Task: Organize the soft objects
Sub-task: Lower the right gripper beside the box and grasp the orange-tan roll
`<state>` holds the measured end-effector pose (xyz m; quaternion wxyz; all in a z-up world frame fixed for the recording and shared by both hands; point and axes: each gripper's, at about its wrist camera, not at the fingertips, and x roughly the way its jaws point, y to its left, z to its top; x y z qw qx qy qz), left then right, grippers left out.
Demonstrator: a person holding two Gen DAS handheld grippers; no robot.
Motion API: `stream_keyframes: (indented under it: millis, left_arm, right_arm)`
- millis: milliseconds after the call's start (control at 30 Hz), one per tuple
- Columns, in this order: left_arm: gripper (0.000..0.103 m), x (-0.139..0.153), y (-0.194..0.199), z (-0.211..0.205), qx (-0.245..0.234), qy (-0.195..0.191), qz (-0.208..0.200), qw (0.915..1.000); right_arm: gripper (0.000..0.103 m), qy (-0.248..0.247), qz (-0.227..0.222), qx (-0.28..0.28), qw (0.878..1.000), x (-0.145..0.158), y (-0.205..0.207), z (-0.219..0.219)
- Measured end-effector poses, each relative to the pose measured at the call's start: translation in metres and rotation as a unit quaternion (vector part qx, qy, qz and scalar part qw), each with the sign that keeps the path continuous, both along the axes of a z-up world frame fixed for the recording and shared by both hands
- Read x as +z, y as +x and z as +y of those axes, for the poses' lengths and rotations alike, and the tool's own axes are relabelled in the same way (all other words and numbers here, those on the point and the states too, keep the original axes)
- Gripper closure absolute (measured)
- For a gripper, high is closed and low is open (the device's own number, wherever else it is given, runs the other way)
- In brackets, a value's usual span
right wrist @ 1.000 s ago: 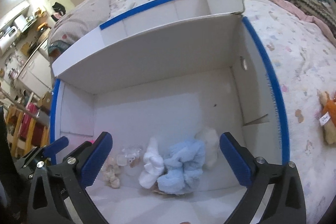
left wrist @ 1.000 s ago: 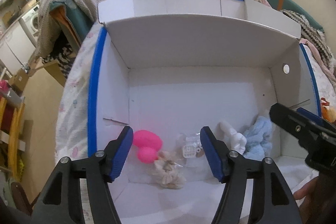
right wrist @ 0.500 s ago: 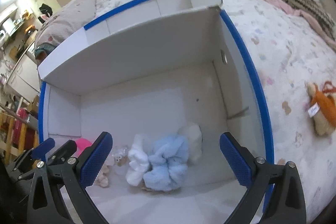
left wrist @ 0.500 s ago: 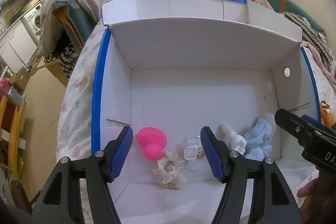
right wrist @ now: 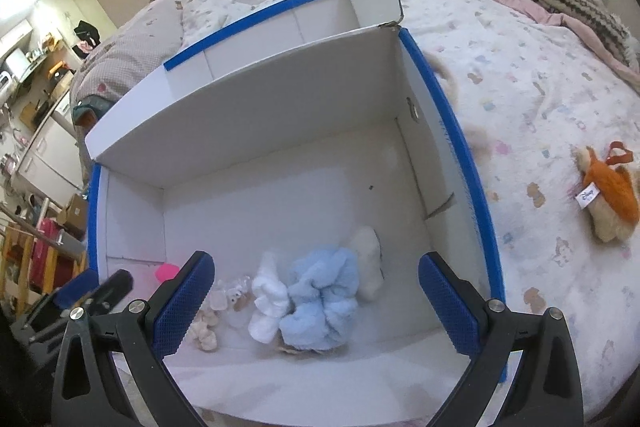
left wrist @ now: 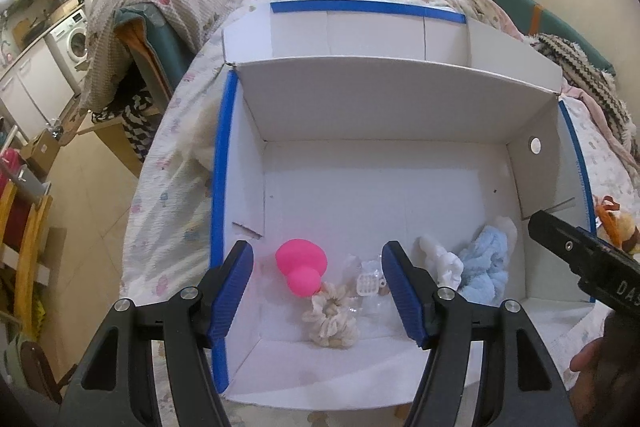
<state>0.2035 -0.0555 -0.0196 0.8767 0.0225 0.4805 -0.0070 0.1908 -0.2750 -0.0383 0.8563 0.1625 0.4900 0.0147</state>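
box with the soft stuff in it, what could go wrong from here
1. The blue scrunchie and white scrunchie lie touching, so a grab at one may drag both.
2. The plush lies outside the box on the bed and could be missed.
3. The clear packet near the beige scrunchie may slip from a gripper.

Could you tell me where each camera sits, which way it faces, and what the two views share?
Left wrist: on the left gripper, looking down into the white box; its open jaws frame the pink sponge; the right gripper's tip shows.
Right wrist: on the right gripper, looking down from the box's right; open jaws frame the blue scrunchie; the orange plush lies outside.
Shared: box, sponge, scrunchie.
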Motion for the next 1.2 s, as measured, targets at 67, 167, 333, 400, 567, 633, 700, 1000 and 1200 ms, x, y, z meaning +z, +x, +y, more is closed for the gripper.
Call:
stream_keyframes:
  millis: [67, 167, 333, 400, 567, 633, 700, 1000, 1200]
  left_arm:
    - [0.039, 0.003, -0.005, 0.003, 0.000, 0.002, -0.002, 1.0000]
    - [0.039, 0.007, -0.011, 0.007, 0.002, 0.005, -0.002, 1.0000]
    - [0.039, 0.008, -0.023, 0.020, 0.020, -0.011, 0.014, 0.9996]
    - [0.039, 0.006, -0.030, 0.028, 0.033, -0.025, 0.028, 0.9987]
    - [0.039, -0.002, -0.050, 0.039, 0.052, -0.067, 0.061, 0.9945]
    - [0.039, -0.004, -0.058, 0.040, 0.055, -0.068, 0.066, 0.9940]
    - [0.039, -0.009, -0.068, 0.041, 0.056, -0.065, 0.073, 0.9936]
    - [0.039, -0.040, -0.091, 0.049, 0.068, -0.055, 0.124, 0.9885]
    - [0.039, -0.057, -0.091, 0.038, 0.057, -0.049, 0.153, 0.9853]
  right_arm:
    - [0.000, -0.008, -0.003, 0.001, 1.000, 0.002, -0.005, 0.001]
    - [0.000, 0.001, -0.001, 0.006, 1.000, 0.002, -0.015, 0.000]
    - [0.000, 0.009, -0.007, 0.005, 1.000, 0.007, -0.036, -0.006]
    - [0.000, 0.011, -0.006, 0.010, 1.000, 0.008, -0.045, -0.007]
    - [0.000, 0.056, 0.015, 0.050, 0.997, -0.001, -0.070, -0.006]
    - [0.000, 0.065, 0.017, 0.057, 0.996, -0.003, -0.080, -0.007]
    - [0.000, 0.093, 0.030, 0.055, 0.994, -0.008, -0.084, -0.012]
    - [0.000, 0.133, 0.125, 0.049, 0.982, -0.053, -0.085, 0.000]
    - [0.017, 0.100, 0.180, 0.072, 0.976, -0.090, -0.058, 0.028]
